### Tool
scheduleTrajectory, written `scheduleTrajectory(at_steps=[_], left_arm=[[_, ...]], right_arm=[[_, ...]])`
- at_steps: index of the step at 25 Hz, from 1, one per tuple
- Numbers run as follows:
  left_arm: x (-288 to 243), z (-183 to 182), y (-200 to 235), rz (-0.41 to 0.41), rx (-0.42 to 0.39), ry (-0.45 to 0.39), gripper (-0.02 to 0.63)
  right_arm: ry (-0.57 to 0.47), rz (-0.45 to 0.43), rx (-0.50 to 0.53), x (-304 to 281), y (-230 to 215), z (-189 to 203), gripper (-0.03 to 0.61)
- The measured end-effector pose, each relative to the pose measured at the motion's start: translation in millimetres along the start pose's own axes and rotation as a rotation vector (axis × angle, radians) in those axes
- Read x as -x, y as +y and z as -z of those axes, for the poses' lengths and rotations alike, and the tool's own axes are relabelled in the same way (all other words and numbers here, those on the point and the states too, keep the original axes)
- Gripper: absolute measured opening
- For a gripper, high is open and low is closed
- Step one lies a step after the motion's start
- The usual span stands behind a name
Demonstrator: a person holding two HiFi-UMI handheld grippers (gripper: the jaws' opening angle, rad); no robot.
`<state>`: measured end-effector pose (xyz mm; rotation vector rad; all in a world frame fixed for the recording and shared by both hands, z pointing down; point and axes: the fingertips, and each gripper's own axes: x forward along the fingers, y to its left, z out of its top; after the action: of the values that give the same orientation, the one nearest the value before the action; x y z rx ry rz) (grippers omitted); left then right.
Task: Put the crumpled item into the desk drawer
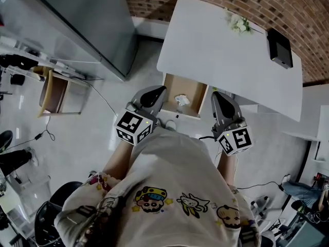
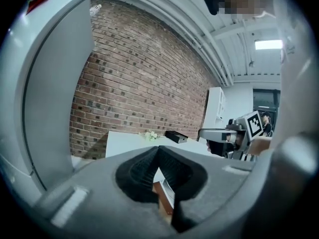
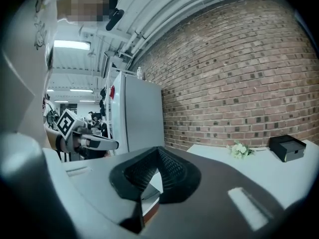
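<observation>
Open desk drawer, crumpled item inside, left tongs and right tongs closed, empty.

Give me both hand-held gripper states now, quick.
Left hand-held gripper: closed, jaws together, holding nothing.
Right hand-held gripper: closed, jaws together, holding nothing.

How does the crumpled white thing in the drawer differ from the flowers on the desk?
The crumpled item lies inside the open drawer; the flower bunch lies on top of the desk, near the brick wall. The crumpled item is plain white; the flower bunch has green among its white blooms. Both are small, pale and irregular.
</observation>
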<state>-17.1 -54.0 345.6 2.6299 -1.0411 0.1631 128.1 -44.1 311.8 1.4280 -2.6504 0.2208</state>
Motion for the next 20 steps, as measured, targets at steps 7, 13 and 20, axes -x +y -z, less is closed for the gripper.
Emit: scheduleTrajectory(at_steps=[7,13,20], left_arm=[[6,3,12,-0.027,0.01,0.003,0.0],[5,2,12,-0.029,0.007,0.005,0.0],[5,5,11,-0.031,0.008,0.01,0.0]], right_arm=[[0.004,0.001,-0.016,-7,4,5,0.009],[0.014,0.005,-0.023,-9,3,8,0.009],[0.031,0.0,-0.021,-7,5,14,0.009]])
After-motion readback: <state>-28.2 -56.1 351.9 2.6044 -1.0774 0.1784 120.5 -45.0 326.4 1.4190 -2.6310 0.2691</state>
